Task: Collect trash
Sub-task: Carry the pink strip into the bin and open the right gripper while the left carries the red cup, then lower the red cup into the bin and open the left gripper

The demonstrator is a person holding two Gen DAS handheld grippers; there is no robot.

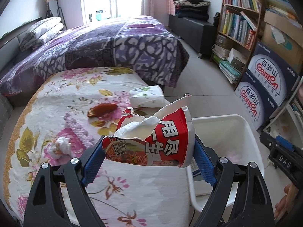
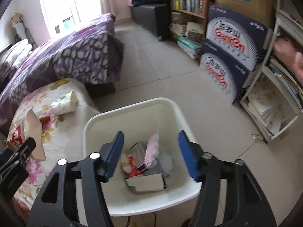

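My left gripper (image 1: 149, 151) is clamped on a torn red noodle cup (image 1: 151, 141), blue pads squeezing it from both sides. I've got it held up over the flowery bedspread (image 1: 56, 104), right by the left rim of the white bin (image 1: 251, 132).

My right gripper (image 2: 150, 153) is over the bin (image 2: 132, 106), fingers apart with nothing between them. Below them in the bin there's a pink wrapper (image 2: 152, 149), a small box (image 2: 145, 184) and some other packaging, a bit blurry.

Still on the bed: a brown wrapper (image 1: 102, 109) in the middle, a crumpled tissue (image 1: 60, 147) nearer on the left, and a tissue pack (image 1: 147, 96) at the far edge by the purple blanket (image 1: 94, 47).
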